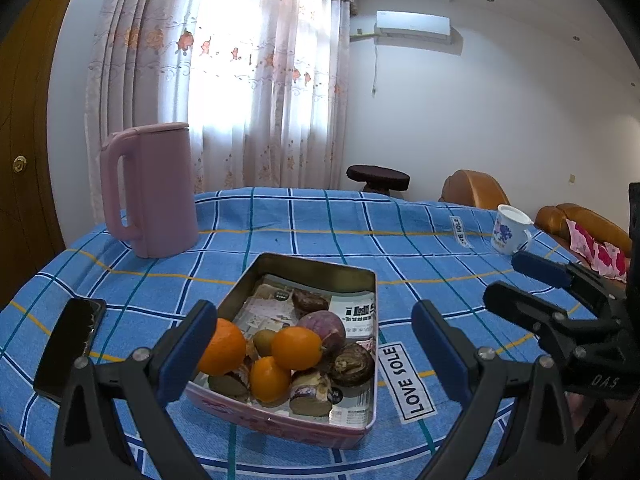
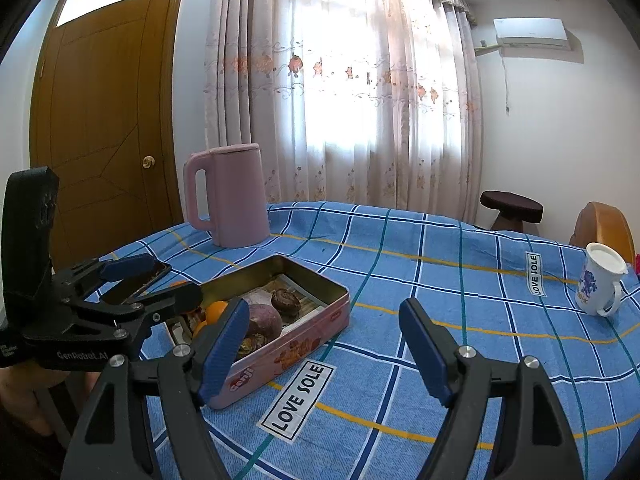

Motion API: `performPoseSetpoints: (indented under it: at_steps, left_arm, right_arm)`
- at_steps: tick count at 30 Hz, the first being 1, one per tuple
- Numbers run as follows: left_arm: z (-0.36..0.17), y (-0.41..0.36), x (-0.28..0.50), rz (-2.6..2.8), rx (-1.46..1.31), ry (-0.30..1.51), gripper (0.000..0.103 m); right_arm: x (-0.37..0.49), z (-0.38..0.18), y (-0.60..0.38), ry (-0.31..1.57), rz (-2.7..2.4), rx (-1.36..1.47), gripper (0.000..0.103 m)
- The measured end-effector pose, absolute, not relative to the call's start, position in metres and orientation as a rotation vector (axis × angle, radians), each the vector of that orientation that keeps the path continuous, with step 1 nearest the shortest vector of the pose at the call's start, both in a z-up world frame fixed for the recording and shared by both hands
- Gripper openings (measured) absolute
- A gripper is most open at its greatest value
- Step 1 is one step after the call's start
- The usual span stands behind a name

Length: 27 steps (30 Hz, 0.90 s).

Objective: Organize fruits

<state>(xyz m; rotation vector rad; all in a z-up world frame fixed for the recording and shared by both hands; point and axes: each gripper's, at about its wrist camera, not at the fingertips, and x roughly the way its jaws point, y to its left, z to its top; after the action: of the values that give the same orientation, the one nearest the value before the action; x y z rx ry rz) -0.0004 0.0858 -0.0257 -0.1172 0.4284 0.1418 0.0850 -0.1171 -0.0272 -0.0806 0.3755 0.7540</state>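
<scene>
Pink tin — oranges, purple fruit, paper-lined

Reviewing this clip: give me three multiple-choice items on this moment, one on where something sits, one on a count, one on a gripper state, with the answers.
1. Where does the pink kettle stand relative to the tin box?
A. Inside it
B. Beyond it, toward the curtain
C. On the floor

2. How many oranges show in the tin in the left wrist view?
A. One
B. Three
C. Six

3. How is the left gripper?
A. Open, holding nothing
B. Shut on an orange
C. Shut on the mug

Answers: 1 B, the kettle stands on the tablecloth behind the tin. 2 B, three orange fruits are visible. 3 A, its fingers are spread wide with nothing gripped between them.
</scene>
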Motion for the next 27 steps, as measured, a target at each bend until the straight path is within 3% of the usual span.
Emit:
performPoseSetpoints:
  at_steps: [27]
  left_arm:
    - [-0.023, 0.082, 0.000, 0.161, -0.114, 0.432, 0.103]
  right_arm:
    - [0.083, -0.027, -0.129, 0.347, 0.715, -0.069, 0.079]
